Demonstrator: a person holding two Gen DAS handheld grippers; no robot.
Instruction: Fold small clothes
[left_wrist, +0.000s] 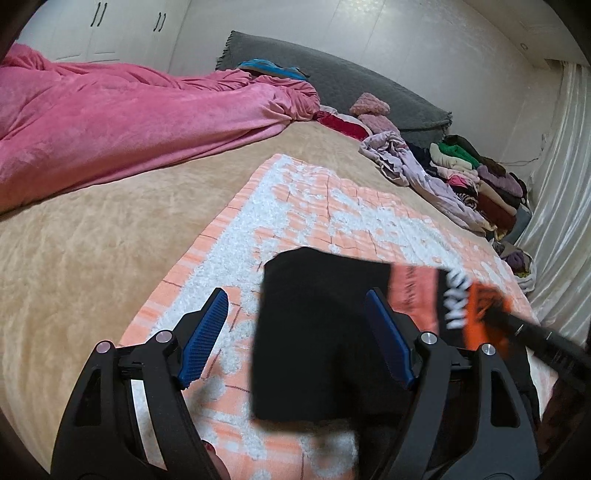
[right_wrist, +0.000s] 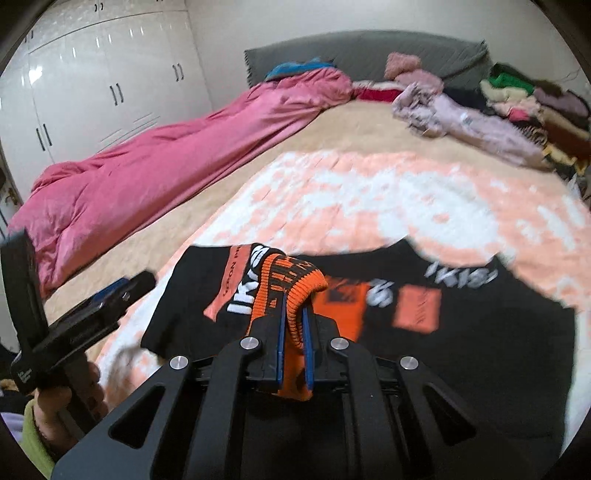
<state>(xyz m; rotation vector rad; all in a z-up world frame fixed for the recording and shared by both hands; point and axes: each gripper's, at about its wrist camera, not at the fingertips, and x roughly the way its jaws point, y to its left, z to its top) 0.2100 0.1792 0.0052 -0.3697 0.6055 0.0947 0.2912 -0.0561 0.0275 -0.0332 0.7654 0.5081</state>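
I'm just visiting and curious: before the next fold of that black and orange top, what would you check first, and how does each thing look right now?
1. Right gripper has the orange ribbed cuff: ok, jaws shut on it.
2. Left gripper free to take another part: ok, jaws open, black sleeve between them, unpinched.
3. Black top lies on the peach and white towel: ok.
4. Top lies flat, without wrinkles: cannot tell, the picture is blurred.
5. Fold area free of other clothes: ok, the clothes pile sits at the far edge of the bed.
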